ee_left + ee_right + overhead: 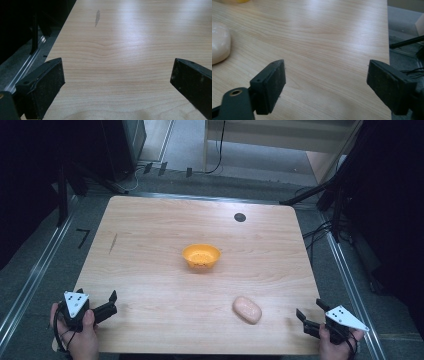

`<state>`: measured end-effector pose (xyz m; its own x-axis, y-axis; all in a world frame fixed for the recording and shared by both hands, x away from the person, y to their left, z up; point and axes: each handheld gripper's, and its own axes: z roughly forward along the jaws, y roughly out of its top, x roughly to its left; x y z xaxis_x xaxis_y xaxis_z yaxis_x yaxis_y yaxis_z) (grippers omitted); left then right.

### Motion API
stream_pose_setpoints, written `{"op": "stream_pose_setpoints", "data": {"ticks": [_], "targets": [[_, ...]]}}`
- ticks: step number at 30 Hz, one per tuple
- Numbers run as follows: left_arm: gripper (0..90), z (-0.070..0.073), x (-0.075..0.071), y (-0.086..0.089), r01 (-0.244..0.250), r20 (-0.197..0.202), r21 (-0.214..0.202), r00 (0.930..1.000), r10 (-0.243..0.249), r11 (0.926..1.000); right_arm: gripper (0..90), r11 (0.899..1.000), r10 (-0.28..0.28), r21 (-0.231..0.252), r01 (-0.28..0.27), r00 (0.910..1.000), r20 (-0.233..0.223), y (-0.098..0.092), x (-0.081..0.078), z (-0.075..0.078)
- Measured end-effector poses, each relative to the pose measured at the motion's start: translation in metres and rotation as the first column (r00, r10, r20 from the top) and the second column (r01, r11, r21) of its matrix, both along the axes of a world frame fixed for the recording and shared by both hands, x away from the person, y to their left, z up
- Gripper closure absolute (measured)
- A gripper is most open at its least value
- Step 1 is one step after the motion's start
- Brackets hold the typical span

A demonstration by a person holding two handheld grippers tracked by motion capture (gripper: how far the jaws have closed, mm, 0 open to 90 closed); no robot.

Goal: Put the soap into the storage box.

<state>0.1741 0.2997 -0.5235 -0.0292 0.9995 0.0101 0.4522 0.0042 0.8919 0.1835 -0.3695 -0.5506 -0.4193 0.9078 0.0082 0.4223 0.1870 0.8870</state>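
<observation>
An orange bowl (pixel 201 256) stands near the middle of the wooden table (pixel 150 245). A pale pink, rounded soap-like lump (pixel 247 309) lies in front of it, toward the near right; its edge (pixel 219 45) also shows at the left of the right gripper view. My left gripper (pixel 102 301) rests at the near left corner, held in a hand, jaws open over bare wood (pixel 117 75). At the near right corner my right gripper (pixel 310 312) is open too, with nothing between its jaws (pixel 325 82), a short way right of the lump.
A small black disc (pixel 240 217) is set into the table near its far edge. A dark streak (pixel 113 243) marks the wood at the left. Metal rails (pixel 30 275) and cables (pixel 320 232) run along the floor beside the table.
</observation>
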Motion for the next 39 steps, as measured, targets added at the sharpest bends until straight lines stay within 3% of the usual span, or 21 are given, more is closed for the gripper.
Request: {"op": "stream_pose_setpoints", "data": {"ticks": [3,8,11,17,20,22,28,39], "targets": [[0.0,0.0,0.0,0.001,0.008,-0.005,-0.014,1.0,-0.008,0.9999,15.2,1.0,0.025,-0.004,-0.025,0.9997,-0.001,0.0,0.001,0.0],[0.0,0.0,0.0,0.001,0.01,-0.005,-0.017,0.9999,-0.01,0.9998,12.3,0.999,0.014,-0.031,-0.014,0.9999,-0.006,0.003,0.001,0.0],[0.0,0.0,0.0,0.002,0.011,-0.002,-0.024,0.9999,-0.011,0.9996,1.8,0.999,0.036,0.016,-0.035,0.9986,-0.04,0.004,0.002,0.0],[0.0,0.0,0.003,0.0,0.017,-0.005,-0.017,0.9998,-0.018,0.9997,0.0,0.992,0.07,-0.095,-0.08,0.9919,-0.106,0.016,0.005,0.002],[0.0,0.0,0.003,-0.001,0.019,-0.004,-0.012,0.9998,-0.019,0.9997,0.0,0.99,0.111,-0.077,-0.122,0.9849,-0.133,0.018,0.008,0.005],[0.0,0.0,0.003,0.0,0.02,-0.007,-0.013,0.9998,-0.02,0.9997,0.0,0.985,0.15,-0.062,-0.162,0.9753,-0.163,0.02,0.011,0.007],[0.0,0.0,0.003,0.0,0.024,-0.006,-0.012,0.9997,-0.024,0.9996,0.0,0.959,0.216,-0.133,-0.249,0.9502,-0.225,0.039,0.016,0.013],[0.0,0.0,0.004,0.0,0.03,-0.012,-0.018,0.9995,-0.03,0.9994,0.0,0.933,0.282,-0.145,-0.329,0.9188,-0.277,0.06,0.027,0.02]]}}
